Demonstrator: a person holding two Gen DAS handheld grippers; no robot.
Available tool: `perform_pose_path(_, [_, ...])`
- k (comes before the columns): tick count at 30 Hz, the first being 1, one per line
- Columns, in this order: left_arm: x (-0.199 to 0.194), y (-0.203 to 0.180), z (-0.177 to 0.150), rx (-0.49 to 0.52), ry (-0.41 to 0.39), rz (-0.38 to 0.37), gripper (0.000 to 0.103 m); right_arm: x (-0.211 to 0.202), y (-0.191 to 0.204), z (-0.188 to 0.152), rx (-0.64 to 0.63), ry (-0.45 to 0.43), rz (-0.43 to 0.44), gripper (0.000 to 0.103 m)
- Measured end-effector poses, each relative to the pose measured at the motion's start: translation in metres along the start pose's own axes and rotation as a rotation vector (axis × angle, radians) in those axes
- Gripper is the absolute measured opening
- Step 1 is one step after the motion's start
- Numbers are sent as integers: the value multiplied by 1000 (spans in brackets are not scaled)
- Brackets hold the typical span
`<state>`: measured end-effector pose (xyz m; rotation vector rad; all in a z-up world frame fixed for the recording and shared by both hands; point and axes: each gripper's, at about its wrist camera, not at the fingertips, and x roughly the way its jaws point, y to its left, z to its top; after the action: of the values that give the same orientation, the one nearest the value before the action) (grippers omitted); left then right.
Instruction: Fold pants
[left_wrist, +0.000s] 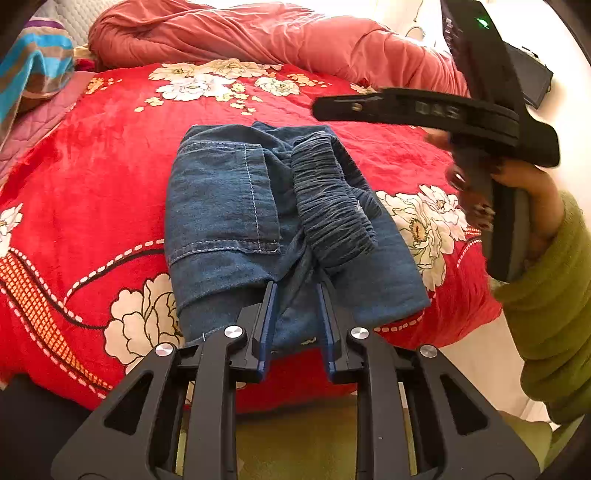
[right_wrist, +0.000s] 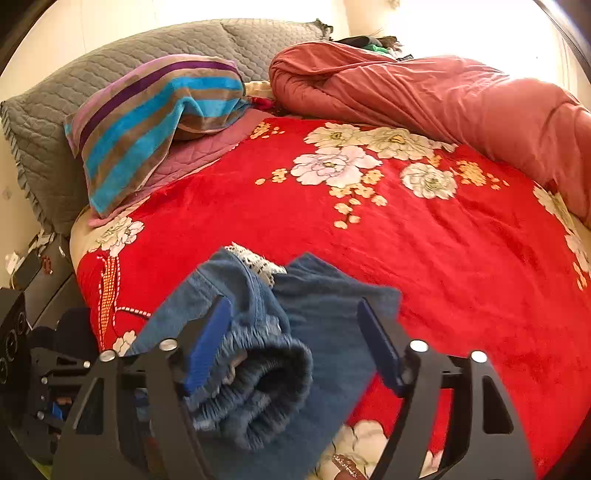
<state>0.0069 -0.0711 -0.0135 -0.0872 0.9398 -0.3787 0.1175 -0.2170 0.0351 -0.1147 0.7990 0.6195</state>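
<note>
The blue denim pants (left_wrist: 258, 221) lie folded into a compact bundle on the red floral blanket (left_wrist: 92, 184), elastic waistband (left_wrist: 332, 206) on top at the right. My left gripper (left_wrist: 295, 291) is open, its blue-padded fingers resting at the bundle's near edge with a fold of fabric between them, not pinched. My right gripper (right_wrist: 295, 310) is open, hovering just above the pants (right_wrist: 332, 314) with the gathered waistband (right_wrist: 258, 387) below and between its fingers. In the left wrist view the right gripper's body (left_wrist: 443, 110) is held by a hand at the upper right.
A rumpled salmon-red duvet (right_wrist: 424, 96) lies across the back of the bed. A striped towel (right_wrist: 155, 110) and grey quilted pillows (right_wrist: 74, 92) are at the head. The bed's near edge (left_wrist: 424, 328) runs just beneath the pants. A nightstand with clutter (right_wrist: 33, 266) stands at the left.
</note>
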Motion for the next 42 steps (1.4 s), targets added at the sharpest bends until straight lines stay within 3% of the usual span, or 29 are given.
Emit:
perform_pose_path(11, [-7,-6,-6,16,3,-18,22,-35,-9,-14,43,-46,-15,83])
perform_pose_path(16, [-17,-5,-10,1,-4,-77,29,-54,-6,-18,29,-71,-18,83])
perform_pose_path(19, [-33,2,-12,-41,-39,-121,30,-67,-8,-22,35,-95,-16,83])
perform_pose_path(22, [-47,8,-10,-75,-72,-113,32,-78,-9,-26,40,-116,-15,83])
perform_pose_path(27, [-65,14,-6,-100,-120,-40,51,-91,-5,-28,34,-143,-6,83])
perform_pose_path(29, [-71,15,-2,-105,-141,-3,67,-95,-2,-28,28,-153,1,83])
perform_pose_path(32, [-78,18,5,-111,-162,31,76,-102,2,-29,10,-169,8,83])
perform_pose_path(33, [-80,19,7,-113,-167,39,79,-104,4,-30,6,-173,8,84])
perform_pose_path(34, [-81,19,9,-116,-171,48,84,-106,4,-30,4,-178,7,92])
perform_pose_path(42, [-87,21,19,-123,-189,98,93,-115,6,-33,-4,-204,3,94])
